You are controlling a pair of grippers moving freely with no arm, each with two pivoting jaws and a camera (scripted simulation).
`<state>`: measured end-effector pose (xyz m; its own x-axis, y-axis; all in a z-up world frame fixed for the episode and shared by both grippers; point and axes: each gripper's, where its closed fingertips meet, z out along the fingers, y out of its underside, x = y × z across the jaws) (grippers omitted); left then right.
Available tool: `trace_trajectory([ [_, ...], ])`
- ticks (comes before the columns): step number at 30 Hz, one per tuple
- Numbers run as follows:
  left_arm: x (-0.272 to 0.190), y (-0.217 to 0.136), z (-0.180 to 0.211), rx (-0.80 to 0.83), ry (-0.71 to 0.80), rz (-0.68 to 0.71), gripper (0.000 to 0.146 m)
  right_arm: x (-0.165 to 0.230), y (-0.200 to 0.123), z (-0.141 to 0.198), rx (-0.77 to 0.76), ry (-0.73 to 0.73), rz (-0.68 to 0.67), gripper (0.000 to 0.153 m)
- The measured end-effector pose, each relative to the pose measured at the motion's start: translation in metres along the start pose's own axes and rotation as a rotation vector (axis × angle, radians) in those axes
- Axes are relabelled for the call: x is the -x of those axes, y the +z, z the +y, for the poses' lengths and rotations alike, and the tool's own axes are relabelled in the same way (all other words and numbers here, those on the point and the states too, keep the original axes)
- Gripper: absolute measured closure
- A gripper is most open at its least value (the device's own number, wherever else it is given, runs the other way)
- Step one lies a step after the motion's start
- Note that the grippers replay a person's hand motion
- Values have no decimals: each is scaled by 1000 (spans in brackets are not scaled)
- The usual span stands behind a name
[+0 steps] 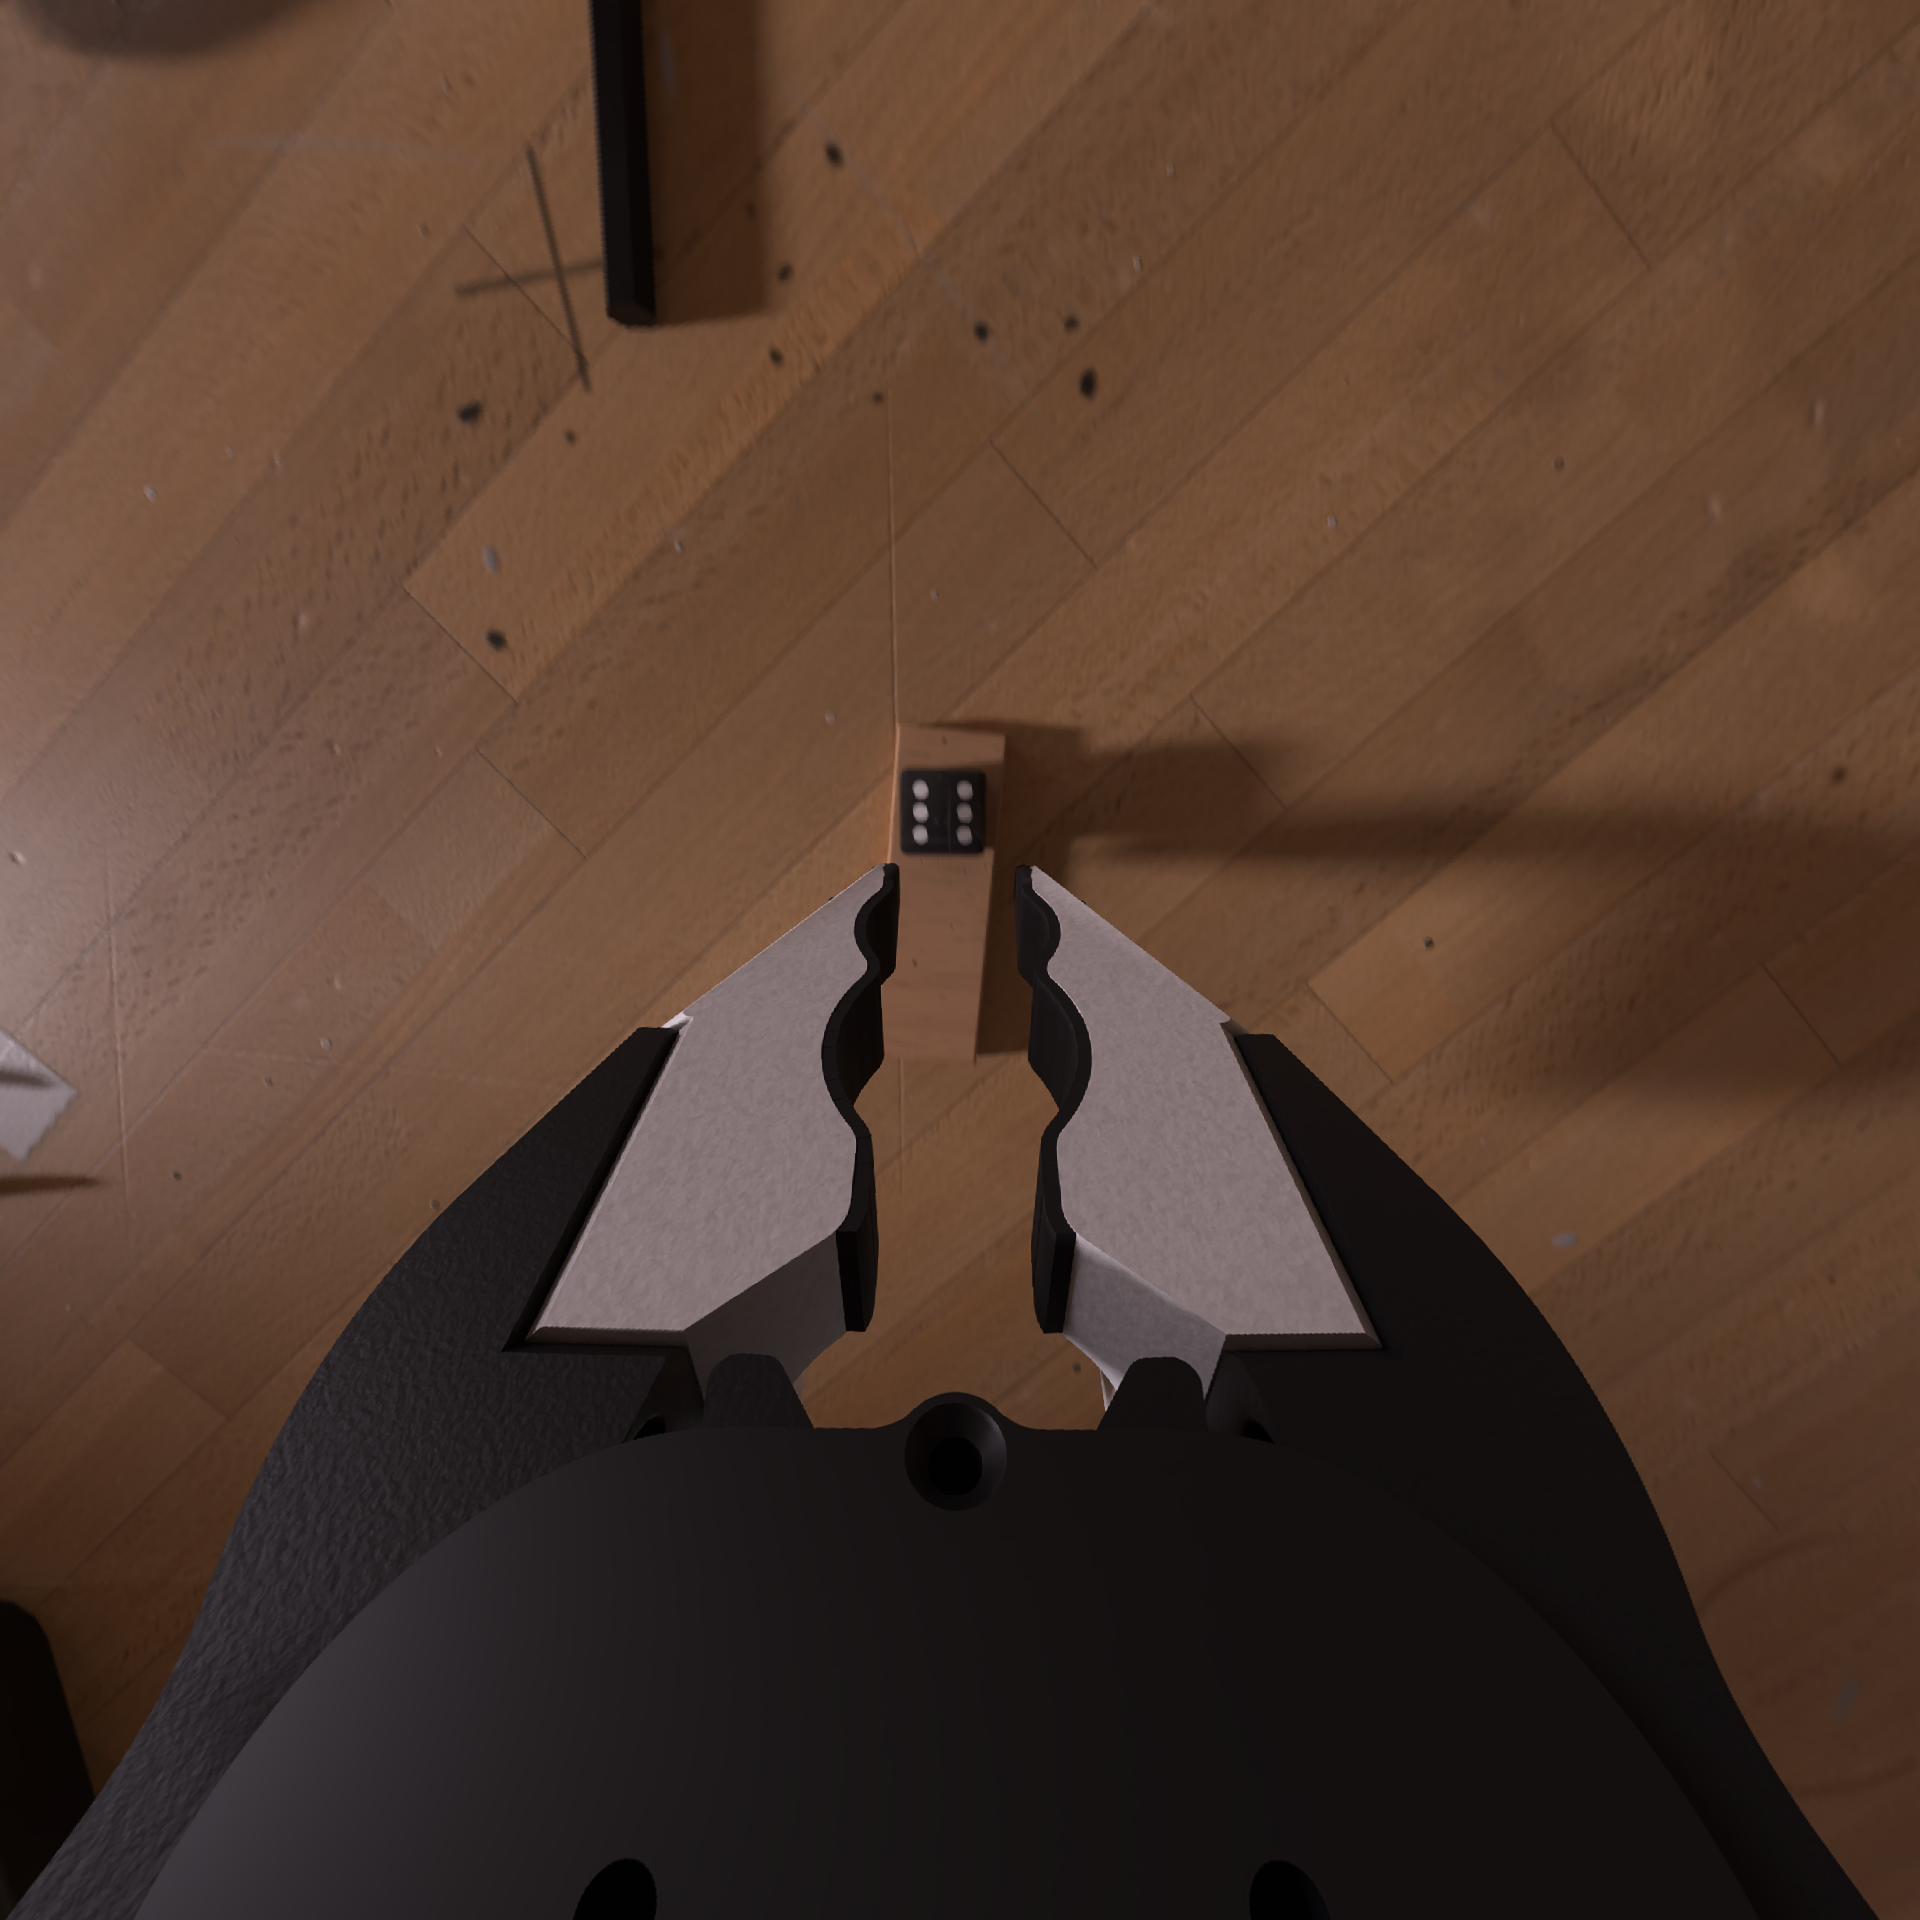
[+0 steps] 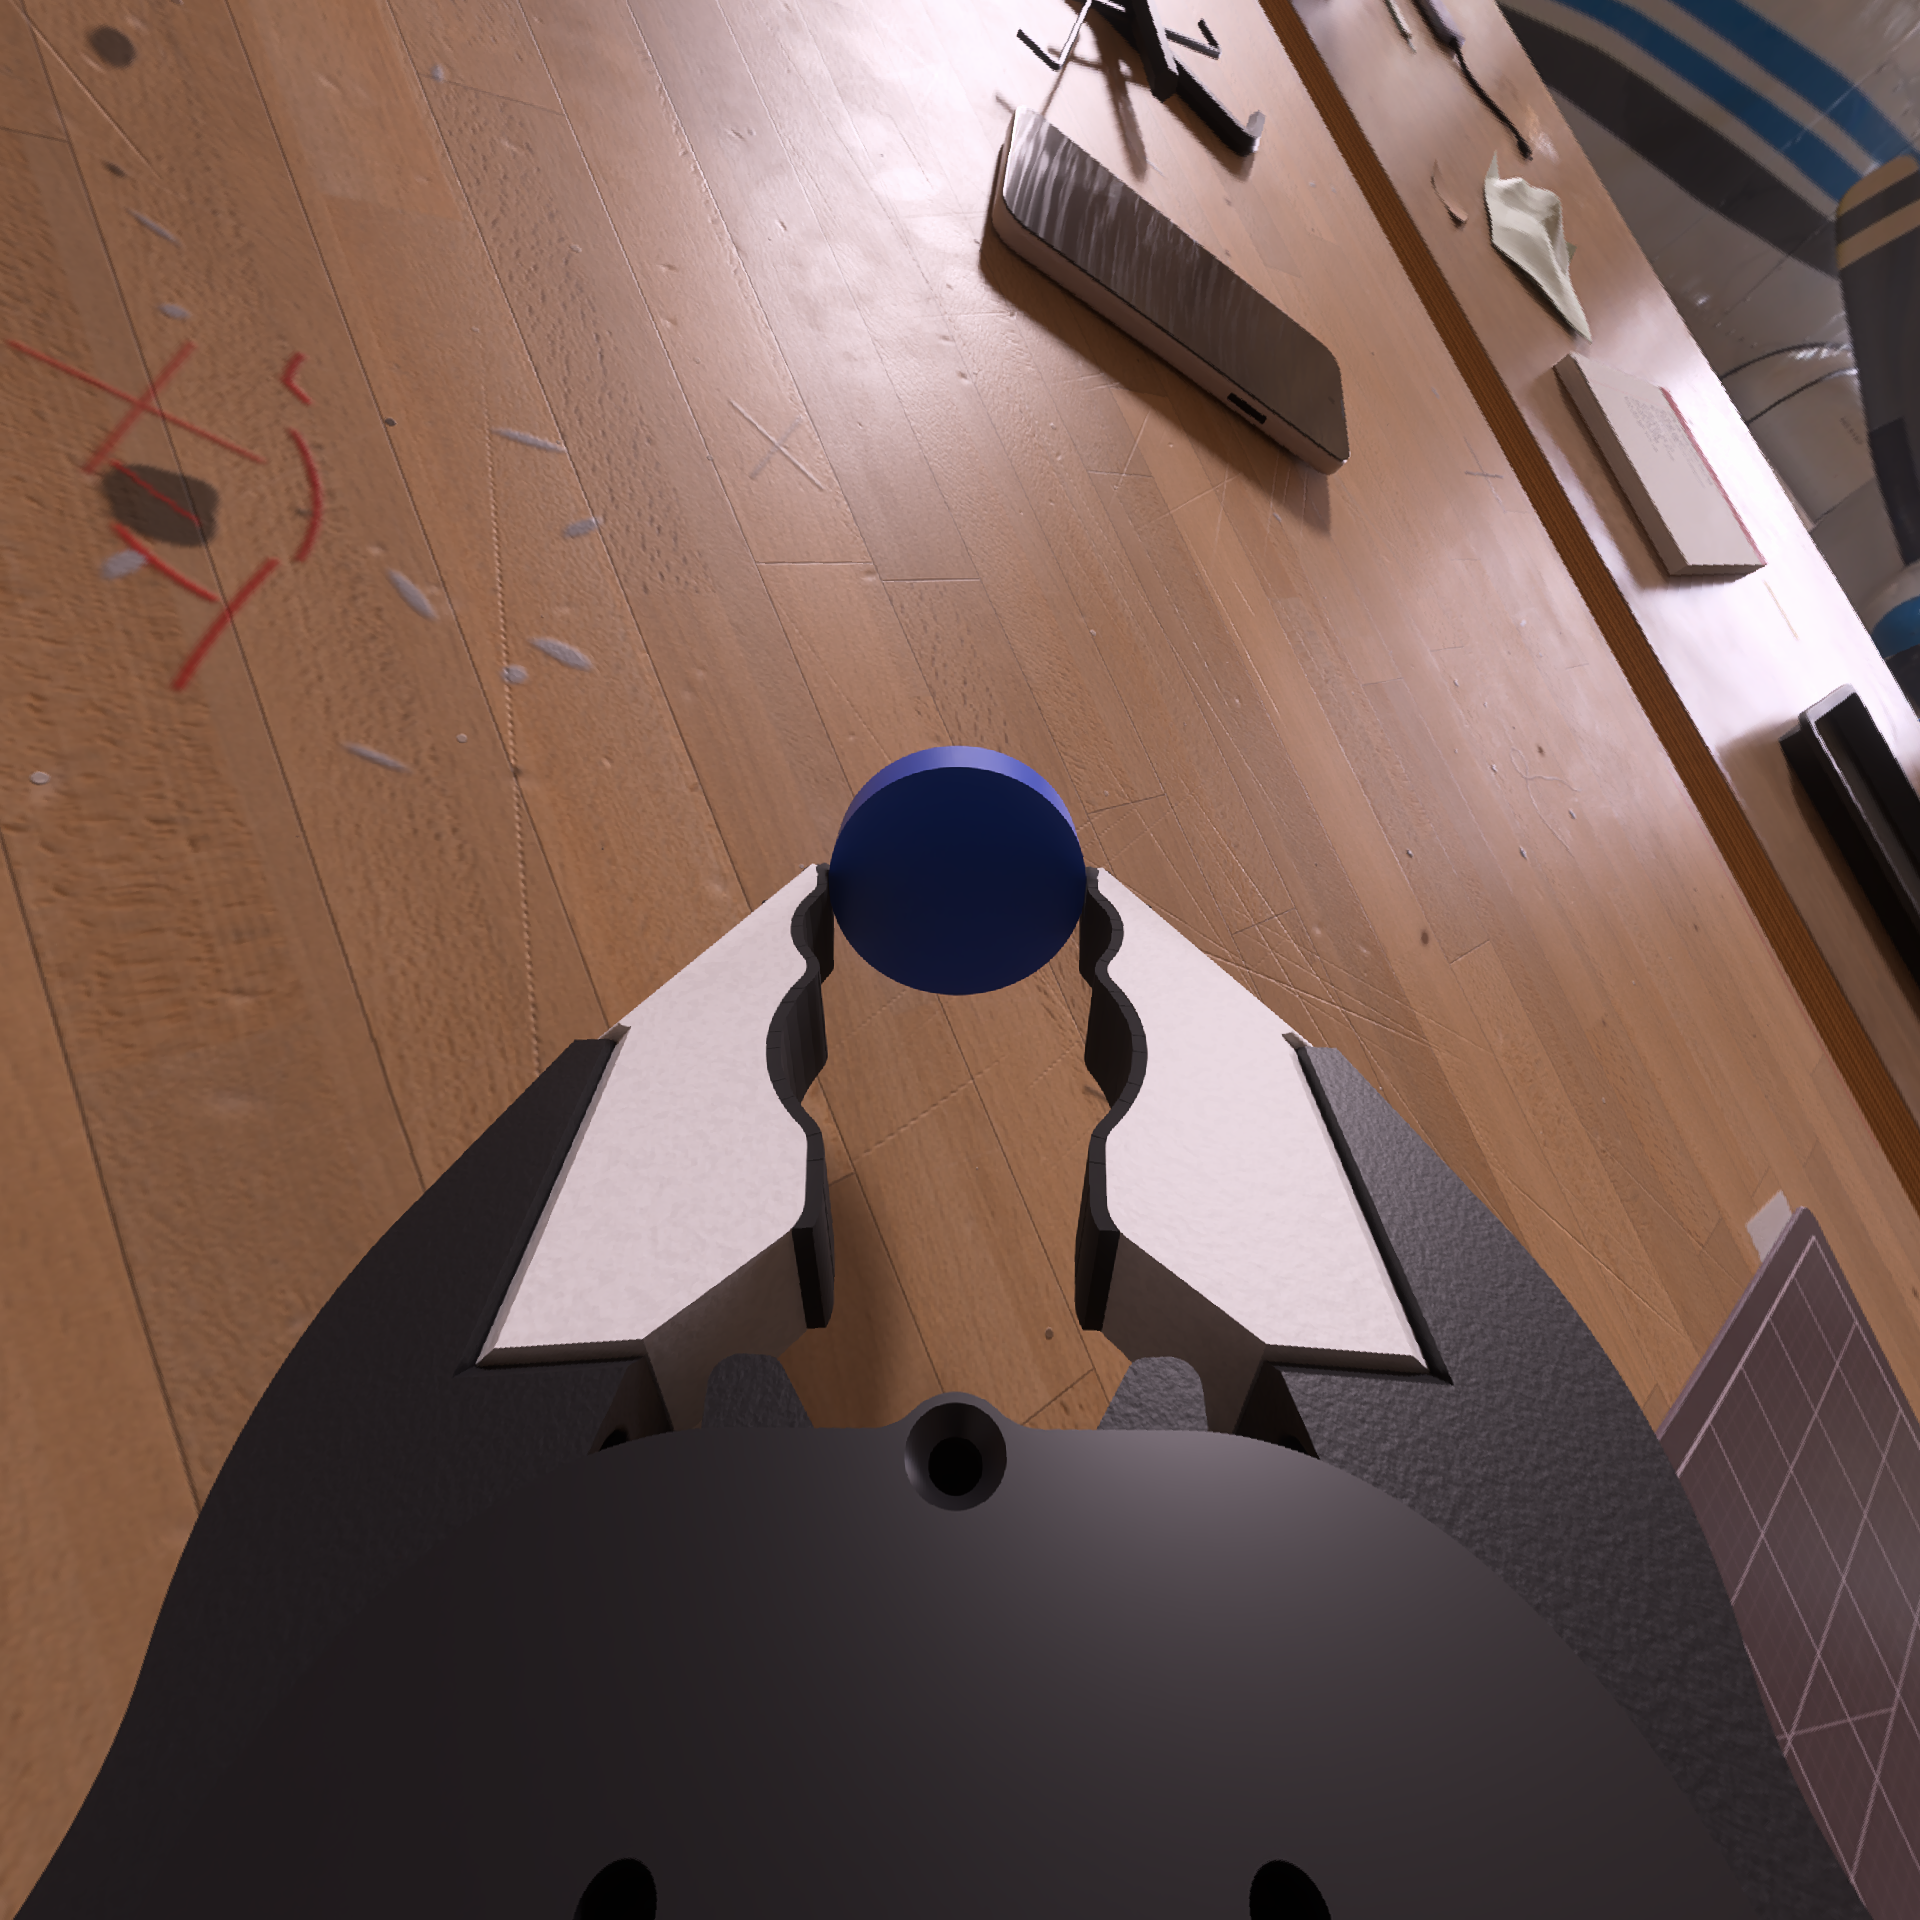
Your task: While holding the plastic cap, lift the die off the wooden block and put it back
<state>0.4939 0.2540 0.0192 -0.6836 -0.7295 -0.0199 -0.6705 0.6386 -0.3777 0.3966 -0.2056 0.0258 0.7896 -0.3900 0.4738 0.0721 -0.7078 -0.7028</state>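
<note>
Left wrist view looks almost straight down on the table (image 1: 1351, 520), and my landmark there is the wooden block (image 1: 940, 935), a narrow pale piece lying lengthwise under me. The black die (image 1: 942, 812) with white pips sits on the block's top, toward its far end. My left gripper (image 1: 954, 883) has its jaws partly open with nothing between them; the tips straddle the block's nearer part, just short of the die. From this angle I cannot say how high the tips hang above the block.

On the right wrist view, my right gripper (image 2: 956, 894) has its jaws closed onto the blue plastic cap (image 2: 956, 883), a round disc pinched by its edge at the tips and carried clear of the table. So the holding half of the job looks settled.

I judge the step in hand to be the approach to the die, with the lift not yet begun. Next I would need to bring the left gripper forward along the block until the tips flank the die, come down level with it, and close on two opposite faces. The gap looks only slightly wider than the die, so centring matters, or a tip could nudge it off the block. Meanwhile the right must keep its pinch.
</note>
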Motion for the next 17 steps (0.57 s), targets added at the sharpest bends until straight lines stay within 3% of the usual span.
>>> trace_trajectory([
  [3, -2, -7, 13, 58, 7, 17, 123, 1, 0, 0, 3, -3, -1, 105],
  [8, 3, -13, 6, -1, 57, -50, 114, 1, 0, 0, 4, -3, -2, 105],
  [13, -1, -6, 7, 9, 52, -15, 103, 0, 0, 0, 1, 1, -2, 105],
  [17, -6, -4, 2, -19, 81, 16, 108, 0, 0, 0, 2, 0, -3, 105],
])
